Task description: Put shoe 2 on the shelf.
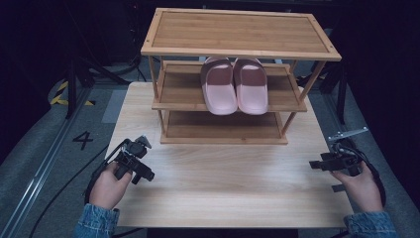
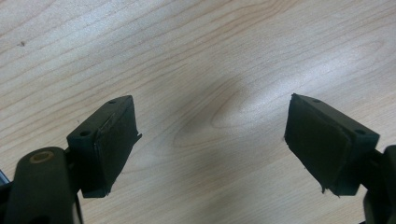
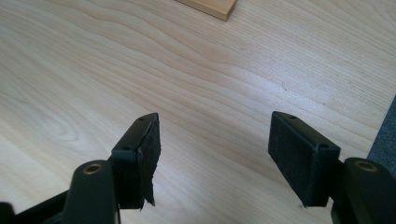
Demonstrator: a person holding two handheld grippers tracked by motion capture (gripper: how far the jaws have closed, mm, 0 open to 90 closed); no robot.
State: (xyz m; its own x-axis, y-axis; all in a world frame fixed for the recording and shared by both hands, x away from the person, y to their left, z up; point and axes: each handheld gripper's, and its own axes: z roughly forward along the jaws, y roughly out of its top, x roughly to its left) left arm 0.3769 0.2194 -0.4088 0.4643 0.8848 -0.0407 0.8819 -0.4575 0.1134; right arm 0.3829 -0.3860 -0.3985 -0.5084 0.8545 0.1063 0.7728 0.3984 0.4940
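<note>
A pair of pink slippers [image 1: 234,85] lies side by side on the middle shelf of a three-tier bamboo shoe rack [image 1: 237,49], toes toward me. My left gripper [image 1: 141,173] rests low over the table's left front, held in a hand, pointing right. Its jaws stand wide apart in the left gripper view, with bare wood between the pads [image 2: 112,140]. My right gripper [image 1: 317,164] hovers at the table's right edge, pointing left. It is open too, nothing between its pads [image 3: 144,154].
The light wooden table [image 1: 223,183] has free room in front of the rack. A corner of the rack's base [image 3: 210,7] shows at the top of the right gripper view. Dark floor, cables and a tripod leg [image 1: 72,84] surround the table.
</note>
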